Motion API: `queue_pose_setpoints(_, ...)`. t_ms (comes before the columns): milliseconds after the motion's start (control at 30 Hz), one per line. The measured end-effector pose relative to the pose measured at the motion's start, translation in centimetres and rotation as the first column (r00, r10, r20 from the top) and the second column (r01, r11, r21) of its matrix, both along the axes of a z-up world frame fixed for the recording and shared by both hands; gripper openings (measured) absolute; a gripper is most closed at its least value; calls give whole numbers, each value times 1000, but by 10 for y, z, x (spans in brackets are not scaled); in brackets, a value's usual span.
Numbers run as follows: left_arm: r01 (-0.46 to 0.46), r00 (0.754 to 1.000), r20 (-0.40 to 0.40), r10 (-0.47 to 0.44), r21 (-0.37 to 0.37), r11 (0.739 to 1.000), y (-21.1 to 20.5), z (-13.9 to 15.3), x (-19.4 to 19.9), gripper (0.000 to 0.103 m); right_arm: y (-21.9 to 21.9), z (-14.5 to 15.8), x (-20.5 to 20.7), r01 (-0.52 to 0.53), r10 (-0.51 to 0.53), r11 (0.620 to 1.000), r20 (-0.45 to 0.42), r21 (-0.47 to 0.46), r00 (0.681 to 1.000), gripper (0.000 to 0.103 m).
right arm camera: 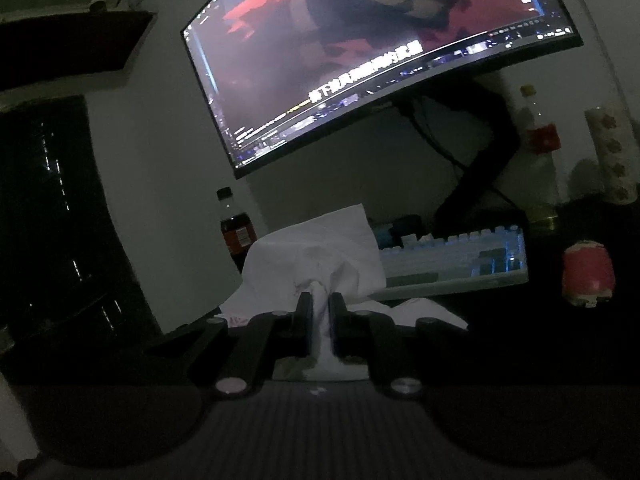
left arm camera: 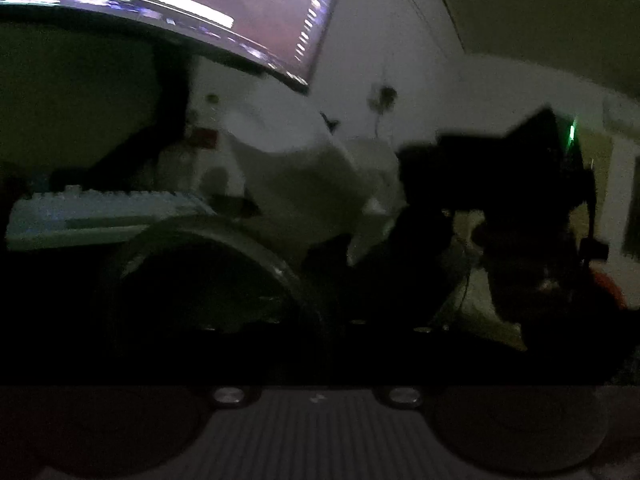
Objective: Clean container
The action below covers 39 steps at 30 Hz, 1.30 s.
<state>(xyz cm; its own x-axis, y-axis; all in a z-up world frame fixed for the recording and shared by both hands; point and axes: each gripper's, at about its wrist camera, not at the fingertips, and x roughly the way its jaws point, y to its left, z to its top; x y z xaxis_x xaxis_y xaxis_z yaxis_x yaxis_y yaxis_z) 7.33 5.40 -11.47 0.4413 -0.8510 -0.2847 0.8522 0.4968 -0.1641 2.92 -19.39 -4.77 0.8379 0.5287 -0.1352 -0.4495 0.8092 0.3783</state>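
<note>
The clear round container (left arm camera: 200, 280) lies on its side low in the dim left wrist view, its rim just in front of the keyboard (left arm camera: 104, 216); the left gripper, lost in darkness there, is closed. Beside it the white tissue (right arm camera: 320, 264) is pinched between the narrow jaws of the right gripper (right arm camera: 320, 316). Behind stand a cola bottle (right arm camera: 236, 232) and a lit monitor (right arm camera: 360, 52).
</note>
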Motion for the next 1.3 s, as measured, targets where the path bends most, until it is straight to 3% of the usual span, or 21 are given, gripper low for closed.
queue_pose_setpoints(200, -57, 998, 32, 54, 90, 994, -10, 0, -11, 9, 6, -3, -1, -10, 10, 999, -4, -31, 1000, 11)
queue_pose_setpoints(300, -126, 991, 55, 120, 130, 983, -8, 1, -17, 21, 10, -8, 2, -19, 19, 999, -20, -41, 1000, 11)
queue_pose_setpoints(367, -160, 987, 56, 153, 150, 976, -5, 1, -20, 23, 14, -12, 6, -24, 23, 998, -27, -50, 999, 11)
queue_pose_setpoints(633, -250, 968, 79, 240, 158, 955, 8, -2, -16, 38, 22, -25, 17, 36, -37, 991, -5, -129, 999, 11)
queue_pose_setpoints(833, -308, 951, 71, 300, 174, 935, 0, 7, -8, 39, 20, -27, 29, 71, -74, 987, -12, -144, 997, 11)
queue_pose_setpoints(1033, -322, 946, 101, 307, 238, 916, -20, 11, -9, 39, 42, -17, 30, -33, 32, 988, -4, -150, 999, 11)
queue_pose_setpoints(1167, -317, 948, 87, 305, 217, 923, -21, 10, -8, 39, 59, -14, 30, -109, 111, 981, 5, -158, 994, 11)
queue_pose_setpoints(1300, -314, 949, 69, 306, 197, 929, -17, 10, -8, 39, 49, -17, 33, -67, 68, 987, 1, -149, 998, 11)
